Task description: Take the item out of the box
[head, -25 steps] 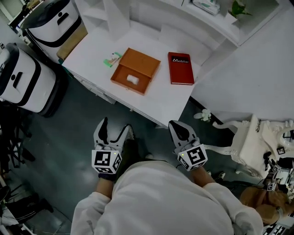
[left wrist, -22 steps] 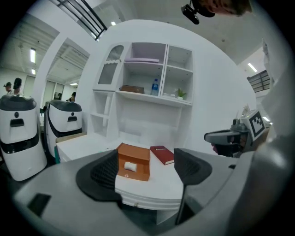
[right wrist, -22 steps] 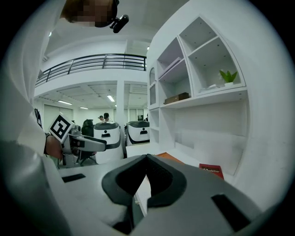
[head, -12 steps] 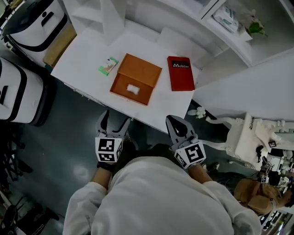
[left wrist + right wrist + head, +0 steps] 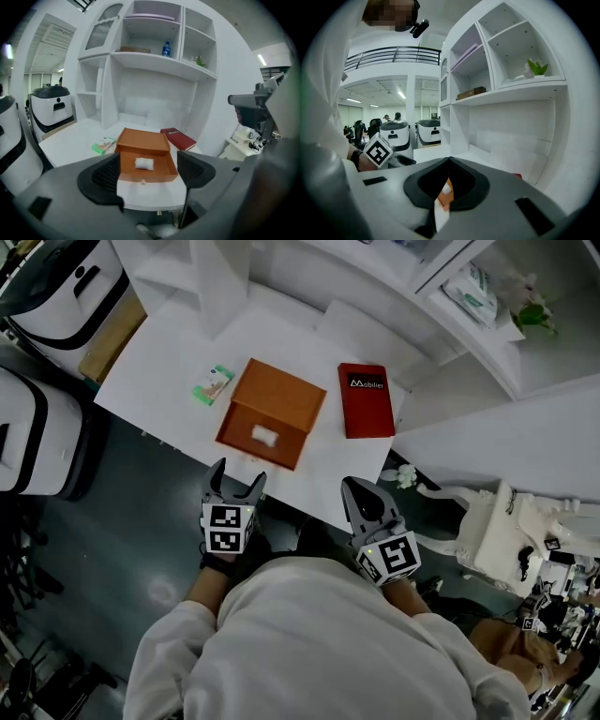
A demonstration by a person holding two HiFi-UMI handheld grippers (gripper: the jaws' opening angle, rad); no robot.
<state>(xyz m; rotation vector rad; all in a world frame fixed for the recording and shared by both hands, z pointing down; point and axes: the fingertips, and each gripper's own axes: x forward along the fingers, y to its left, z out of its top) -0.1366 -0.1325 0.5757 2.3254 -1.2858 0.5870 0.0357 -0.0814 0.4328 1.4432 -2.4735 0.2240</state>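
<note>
Nearer the counter's [image 5: 164, 371] near edge now, left claw [image 5: 238, 476] gapes empty, right claw [image 5: 356, 489] sits closed, and the white pad [image 5: 264, 436] lies untaken in the open box [image 5: 281, 395].

a red book [image 5: 367, 400] is lying flat on the white tabletop [image 5: 150, 371], near its right edge. a green packet [image 5: 212, 385] is lying toward the left side, well apart from the book. white-and-black machines [image 5: 56, 287] are standing on the floor at the left. a blue bottle [image 5: 166, 48] is standing on the upper shelf [image 5: 154, 60], with a small green plant [image 5: 199, 61] in the next compartment.
</note>
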